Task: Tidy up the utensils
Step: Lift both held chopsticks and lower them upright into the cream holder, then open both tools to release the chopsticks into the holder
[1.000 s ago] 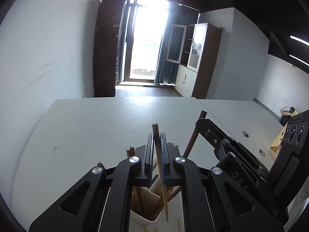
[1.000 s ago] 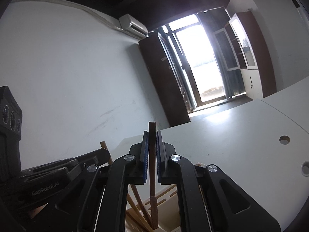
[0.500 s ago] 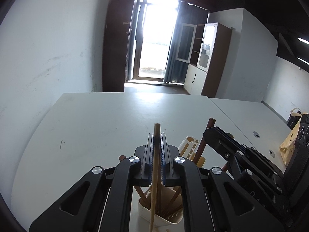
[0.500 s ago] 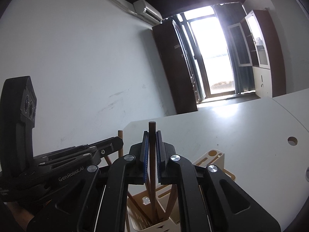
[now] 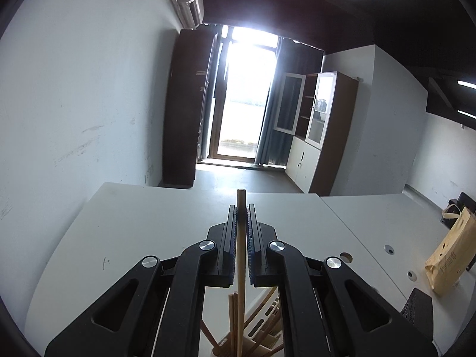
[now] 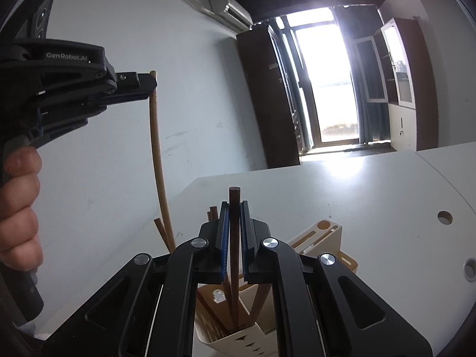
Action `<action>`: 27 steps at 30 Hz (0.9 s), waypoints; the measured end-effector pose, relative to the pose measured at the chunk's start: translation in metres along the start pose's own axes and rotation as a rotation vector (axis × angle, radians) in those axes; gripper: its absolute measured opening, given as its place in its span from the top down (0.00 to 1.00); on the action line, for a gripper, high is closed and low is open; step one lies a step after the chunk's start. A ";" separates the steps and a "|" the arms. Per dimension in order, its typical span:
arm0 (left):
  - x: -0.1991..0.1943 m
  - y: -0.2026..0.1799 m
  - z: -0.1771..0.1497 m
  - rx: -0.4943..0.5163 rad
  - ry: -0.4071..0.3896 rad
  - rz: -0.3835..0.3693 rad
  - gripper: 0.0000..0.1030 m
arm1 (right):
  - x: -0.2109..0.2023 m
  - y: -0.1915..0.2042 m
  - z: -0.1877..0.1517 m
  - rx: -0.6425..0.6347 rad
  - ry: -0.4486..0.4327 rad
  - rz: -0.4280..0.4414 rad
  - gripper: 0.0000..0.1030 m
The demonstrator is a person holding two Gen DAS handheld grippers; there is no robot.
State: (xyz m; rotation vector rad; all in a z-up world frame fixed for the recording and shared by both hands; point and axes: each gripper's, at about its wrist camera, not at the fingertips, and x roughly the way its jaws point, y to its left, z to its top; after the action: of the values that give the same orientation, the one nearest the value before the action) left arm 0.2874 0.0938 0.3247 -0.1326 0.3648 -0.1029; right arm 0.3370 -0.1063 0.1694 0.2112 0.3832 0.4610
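My left gripper (image 5: pixel 241 208) is shut on a light wooden chopstick (image 5: pixel 240 267) that hangs upright; its lower end is still down among the sticks in the cream utensil holder (image 5: pixel 267 339). From the right wrist view the left gripper (image 6: pixel 148 84) sits high at the left, with the light chopstick (image 6: pixel 157 160) hanging under it. The right gripper (image 6: pixel 234 205) is shut on a dark brown chopstick (image 6: pixel 234 255) whose lower end stands inside the cream holder (image 6: pixel 238 339) among several brown sticks.
The holder stands on a white table (image 5: pixel 134 226) with round cable holes (image 6: pixel 444 217). A yellow paper bag (image 5: pixel 446 261) sits off the table's right side. A person's hand (image 6: pixel 17 208) grips the left tool's handle. A white wall is to the left.
The left gripper has risen with the light chopstick, drawing it up out of the holder. The right gripper stays low over the holder, its dark chopstick reaching deeper into it.
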 end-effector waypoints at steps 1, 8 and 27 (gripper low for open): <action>-0.002 -0.001 0.001 -0.002 -0.015 0.000 0.95 | 0.002 0.001 -0.001 -0.003 0.007 -0.001 0.92; 0.019 0.001 -0.040 0.018 0.016 0.050 0.98 | 0.009 0.005 -0.017 -0.014 0.014 -0.006 0.92; 0.019 0.039 -0.138 -0.003 0.159 -0.032 0.76 | -0.022 0.012 -0.012 -0.073 0.038 -0.038 0.72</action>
State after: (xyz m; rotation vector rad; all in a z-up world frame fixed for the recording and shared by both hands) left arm 0.2586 0.1150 0.1847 -0.1334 0.5219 -0.1450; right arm 0.3092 -0.1049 0.1689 0.1245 0.4062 0.4412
